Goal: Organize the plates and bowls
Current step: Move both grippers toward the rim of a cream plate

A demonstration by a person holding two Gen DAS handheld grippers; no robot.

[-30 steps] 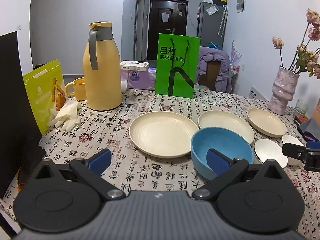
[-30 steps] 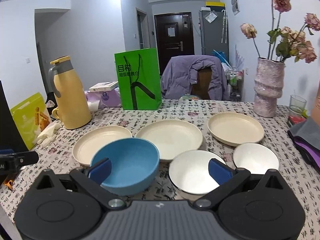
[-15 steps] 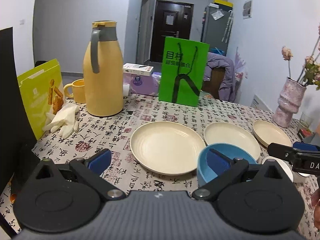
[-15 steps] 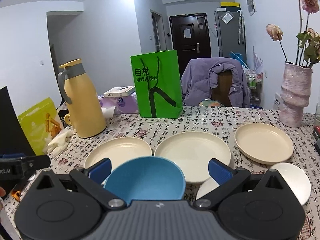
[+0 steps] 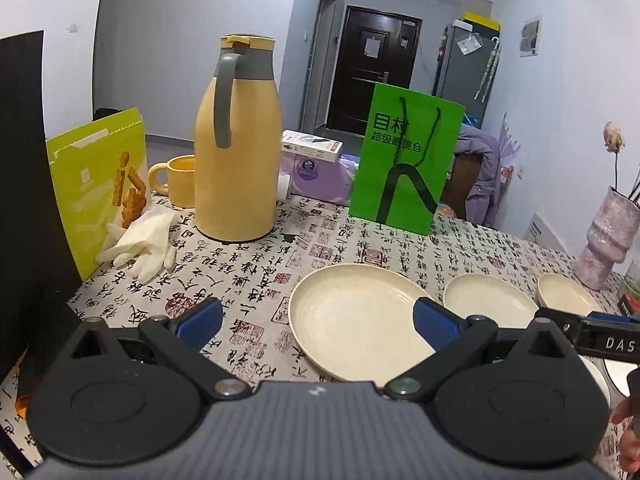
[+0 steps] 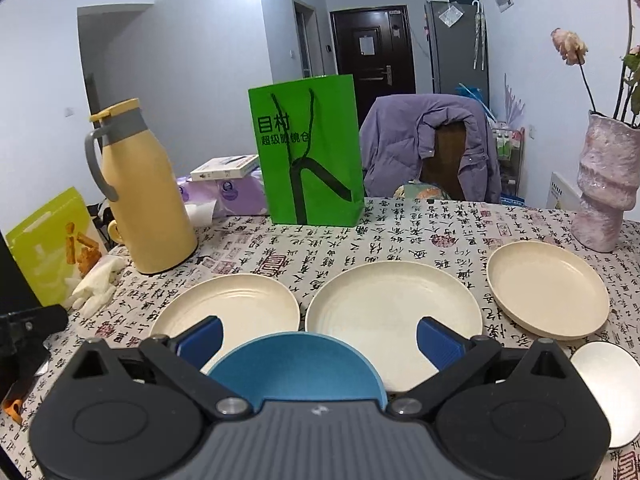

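Left wrist view: the left gripper (image 5: 316, 322) hangs above the desk (image 5: 332, 248) with its jaws spread wide and nothing between them. Using the yellow thermos (image 5: 236, 148) as landmark, a large cream plate (image 5: 356, 328) lies to its right and nearer the camera. A second cream plate (image 5: 488, 300) and a third (image 5: 568, 296) continue the row rightward. A green paper bag (image 5: 404, 160) stands upright to the thermos's right.

Right wrist view: the right gripper (image 6: 318, 340) is also wide apart, holding nothing. A blue bowl (image 6: 296, 368) sits below the gap between its fingers (whether they touch it I cannot tell). A small white dish (image 6: 612, 384) lies farthest right of the thermos.
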